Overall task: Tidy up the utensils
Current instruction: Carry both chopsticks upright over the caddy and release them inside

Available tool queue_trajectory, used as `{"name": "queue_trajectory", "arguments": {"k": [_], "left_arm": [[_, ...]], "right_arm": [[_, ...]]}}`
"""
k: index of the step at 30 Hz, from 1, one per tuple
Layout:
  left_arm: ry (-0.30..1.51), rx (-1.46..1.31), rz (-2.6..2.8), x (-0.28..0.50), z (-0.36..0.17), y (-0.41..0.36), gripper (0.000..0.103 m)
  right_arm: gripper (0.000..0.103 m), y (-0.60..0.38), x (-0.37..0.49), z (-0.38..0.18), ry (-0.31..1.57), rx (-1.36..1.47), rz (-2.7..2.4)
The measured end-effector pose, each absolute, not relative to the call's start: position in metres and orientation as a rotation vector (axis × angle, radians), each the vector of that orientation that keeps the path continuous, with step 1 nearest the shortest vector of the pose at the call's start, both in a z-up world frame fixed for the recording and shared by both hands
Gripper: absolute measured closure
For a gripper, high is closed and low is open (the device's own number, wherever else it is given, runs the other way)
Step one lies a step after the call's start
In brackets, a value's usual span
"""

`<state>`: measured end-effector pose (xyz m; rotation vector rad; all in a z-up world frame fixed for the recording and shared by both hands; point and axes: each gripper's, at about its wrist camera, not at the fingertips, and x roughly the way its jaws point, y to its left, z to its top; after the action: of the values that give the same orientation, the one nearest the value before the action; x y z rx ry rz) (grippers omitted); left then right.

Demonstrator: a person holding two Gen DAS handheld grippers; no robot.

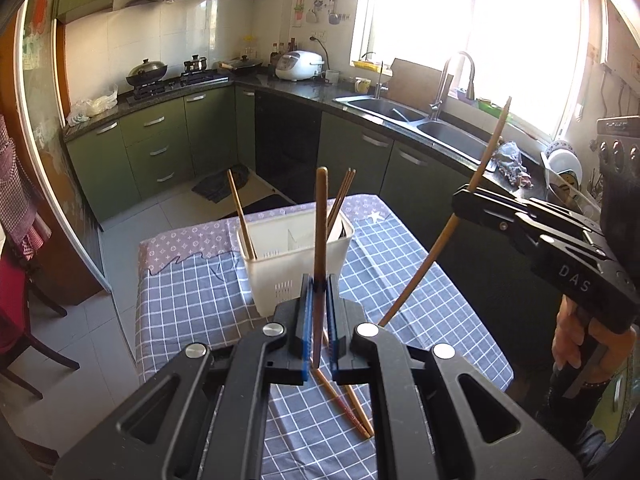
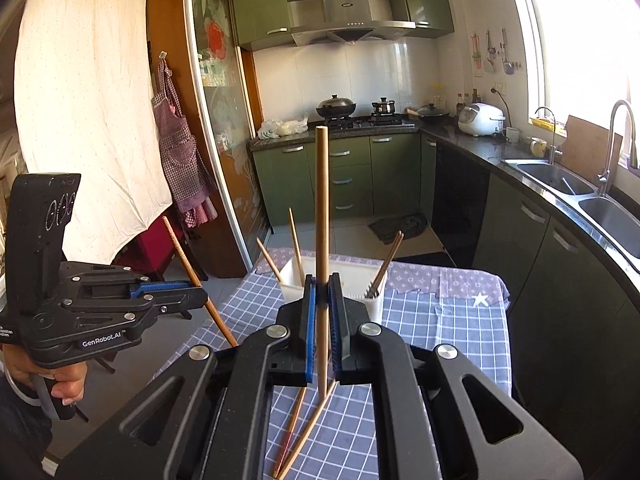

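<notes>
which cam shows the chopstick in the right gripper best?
Left wrist: the right gripper appears side-on, its chopstick visible full length, tilted. Right wrist sees the same chopstick foreshortened, lower part between its own fingers.

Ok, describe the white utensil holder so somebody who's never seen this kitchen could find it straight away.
Start at the table with the blue checked cloth in the middle of the green-cabinet kitchen. Towards its far end stands a white rectangular plastic caddy with inner dividers and slotted vents low on its side. It is the only container on the table, and brown wooden chopsticks stand in it.
</notes>
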<state>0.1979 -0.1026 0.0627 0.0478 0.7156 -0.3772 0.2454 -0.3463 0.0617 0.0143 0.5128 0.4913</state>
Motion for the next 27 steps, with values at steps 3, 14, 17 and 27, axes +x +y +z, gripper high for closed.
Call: {"name": "queue_trajectory", "arguments": {"k": [3,14,17,27], "left_arm": [[0.667,0.05,-0.377,0.207,0.09,-0.108,0.096],[0.55,0.042,-0.294,0.274,0.125,-0.122,0.096],[0.574,0.047,-0.268,0.295,0.104,-0.124,0.096],[0.654,0.046,-0.222,0.323,0.036,-0.122,0.096]], "right_arm": [[0.096,-0.348,0.263,0.083,0.477,0.04,0.49],[0.096,-0.341,0.349,0.101,0.435,0.061,0.417],[0.096,-0.337,0.371,0.08,0.48,0.07,0.415],[0.096,-0.317,0.399,0.009,0.584,0.034,0.42]]}}
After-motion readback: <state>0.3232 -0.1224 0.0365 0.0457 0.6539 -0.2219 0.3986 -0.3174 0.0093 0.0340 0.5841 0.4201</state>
